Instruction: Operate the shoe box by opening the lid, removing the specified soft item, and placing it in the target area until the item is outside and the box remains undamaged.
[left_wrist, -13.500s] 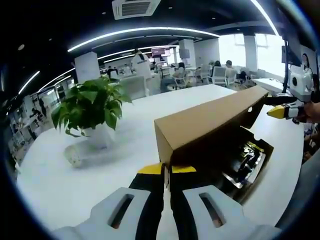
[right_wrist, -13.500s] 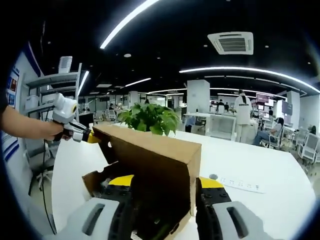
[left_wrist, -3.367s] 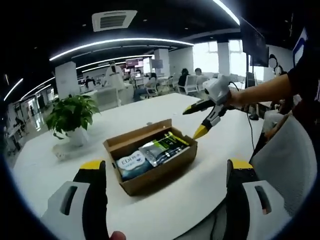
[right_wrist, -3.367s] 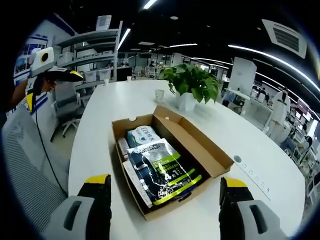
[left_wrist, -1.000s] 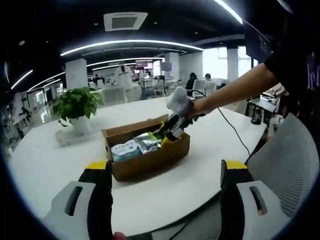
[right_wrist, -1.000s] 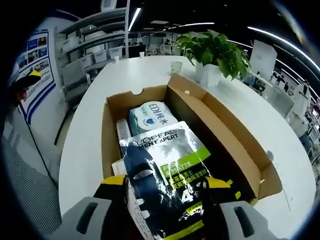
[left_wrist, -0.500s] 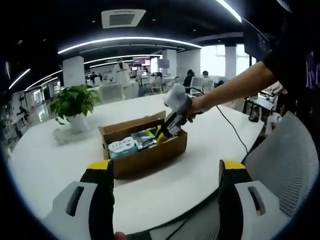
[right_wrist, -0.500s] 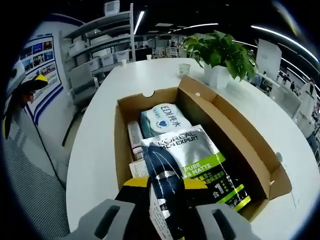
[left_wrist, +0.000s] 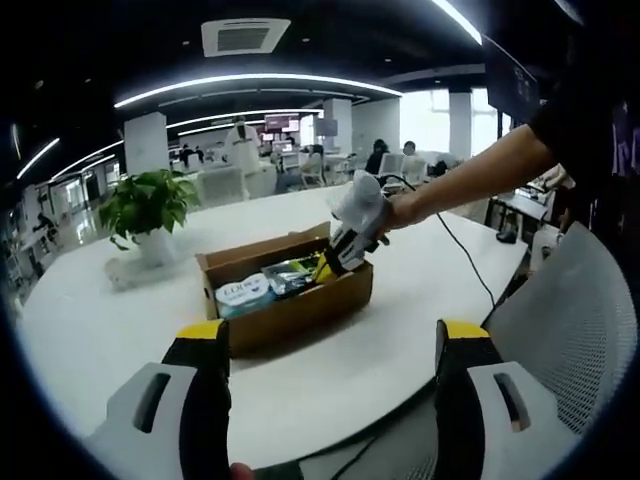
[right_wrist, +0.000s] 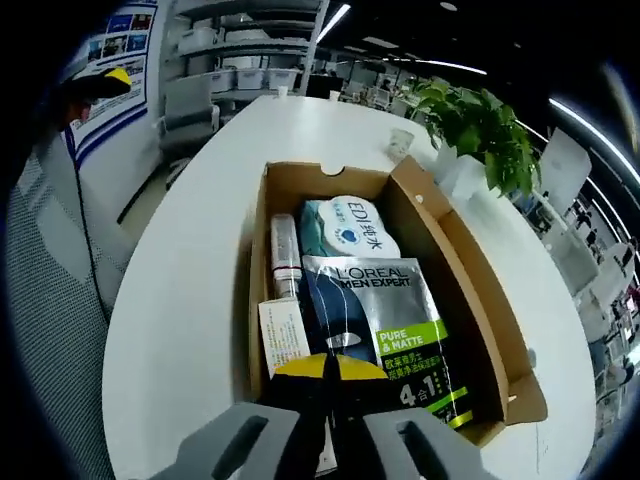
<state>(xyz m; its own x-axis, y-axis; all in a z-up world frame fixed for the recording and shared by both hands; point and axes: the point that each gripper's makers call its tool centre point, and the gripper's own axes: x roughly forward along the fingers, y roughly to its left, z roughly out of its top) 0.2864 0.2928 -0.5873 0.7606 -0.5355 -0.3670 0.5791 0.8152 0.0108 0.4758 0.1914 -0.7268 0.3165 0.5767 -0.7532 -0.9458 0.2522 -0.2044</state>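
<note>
Lid off — removal step. Right gripper (right_wrist: 330, 368) clenched on near edge of pouch (right_wrist: 375, 315) lying in box (right_wrist: 455, 270); left gripper (left_wrist: 330, 345) released, held back. Next: lift pouch out w/o snagging

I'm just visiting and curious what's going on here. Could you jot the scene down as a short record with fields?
Box: open brown cardboard shoe box on white table
Contents: silver and green L'Oreal sachet, pale blue EDI wipes pack, slim white tube
Right hand-held gripper: jaws closed at the sachet's near edge
Left hand-held gripper: jaws wide apart, away from the box
Nearby: green potted plant
</note>
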